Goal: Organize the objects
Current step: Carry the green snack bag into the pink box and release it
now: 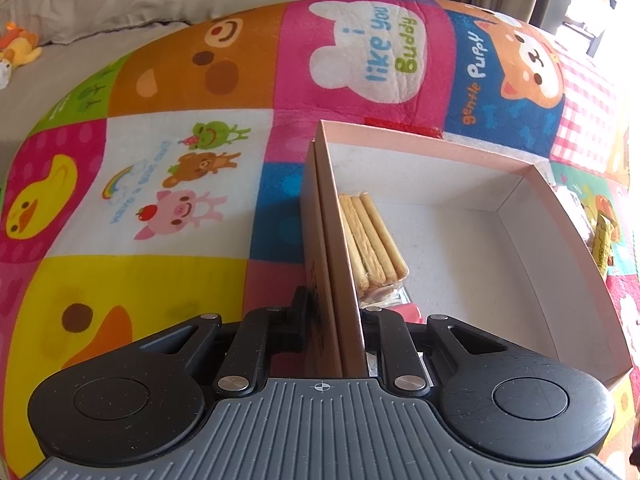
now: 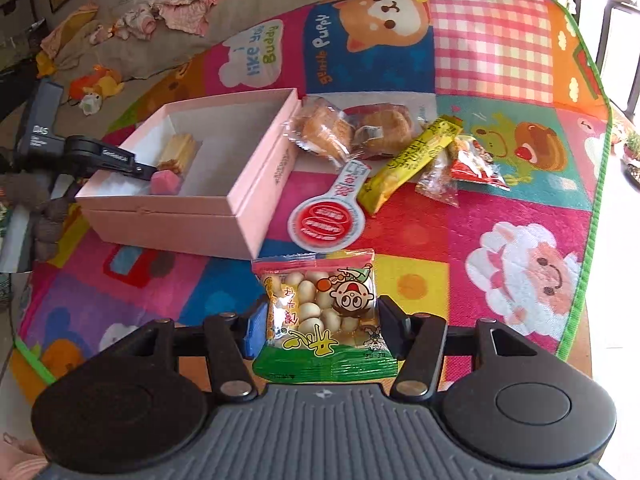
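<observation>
The left gripper is clamped narrow on the near side wall of the pink box, one finger outside and one inside, pinning the box in place on the bright cartoon play mat. Inside the box, a packet of biscuit sticks lies against that same wall, and from the right wrist view a small pink sweet sits just beside it near the clamped corner. Now to the right gripper: its jaws stand part-way apart with the bag of little round biscuits between them, the blue pad against the bag's left edge and the black finger at its right; it looks like a grip, with the bag appearing carried above the mat. So the step in hand reads as ferrying this bag toward the box. Still waiting on the mat just beside the box's far side are two wrapped cakes, a yellow snack bar, a clear-and-red packet and a white spoon-shaped pack with red discs. The next move calls for swinging the bag up and left over the box rim, clear of the wall, and releasing it in the bare white floor beyond the biscuit sticks, while the left hand keeps the box from sliding.
</observation>
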Demonstrator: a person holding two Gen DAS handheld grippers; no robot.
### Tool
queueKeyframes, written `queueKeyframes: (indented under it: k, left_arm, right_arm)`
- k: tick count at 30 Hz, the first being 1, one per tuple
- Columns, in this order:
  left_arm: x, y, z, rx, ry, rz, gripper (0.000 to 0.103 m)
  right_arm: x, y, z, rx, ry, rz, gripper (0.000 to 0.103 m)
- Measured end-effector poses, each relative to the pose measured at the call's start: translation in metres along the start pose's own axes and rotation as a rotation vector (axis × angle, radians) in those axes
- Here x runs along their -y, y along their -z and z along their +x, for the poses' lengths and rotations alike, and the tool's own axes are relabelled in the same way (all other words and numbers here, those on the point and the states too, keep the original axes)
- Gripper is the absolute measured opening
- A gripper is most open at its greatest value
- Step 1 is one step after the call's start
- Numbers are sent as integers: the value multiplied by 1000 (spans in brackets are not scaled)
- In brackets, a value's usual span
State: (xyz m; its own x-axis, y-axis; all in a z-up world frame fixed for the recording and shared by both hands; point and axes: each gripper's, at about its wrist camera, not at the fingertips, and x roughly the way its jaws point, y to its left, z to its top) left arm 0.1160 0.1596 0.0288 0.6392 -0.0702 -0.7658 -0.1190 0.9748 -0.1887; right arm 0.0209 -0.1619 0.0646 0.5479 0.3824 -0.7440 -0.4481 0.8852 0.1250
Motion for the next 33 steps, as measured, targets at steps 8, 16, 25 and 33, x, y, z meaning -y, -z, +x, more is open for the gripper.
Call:
queueKeyframes:
  k: [8, 16, 25, 33]
  left_arm:
    - [-2, -4, 1, -24, 13, -3, 19]
    - [-7, -2, 1, -19, 36, -39, 20]
    - [-8, -1, 1, -11, 38, -42, 20]
    - [-7, -1, 0, -7, 29, -38, 19]
  right_arm:
    - [-86, -61, 14, 196, -84, -144, 56]
    - [-120, -88, 86, 124, -95, -118, 57]
    - [-102, -57, 61, 186, -75, -99, 67]
    - [-47, -20, 13, 281, 100, -36, 72]
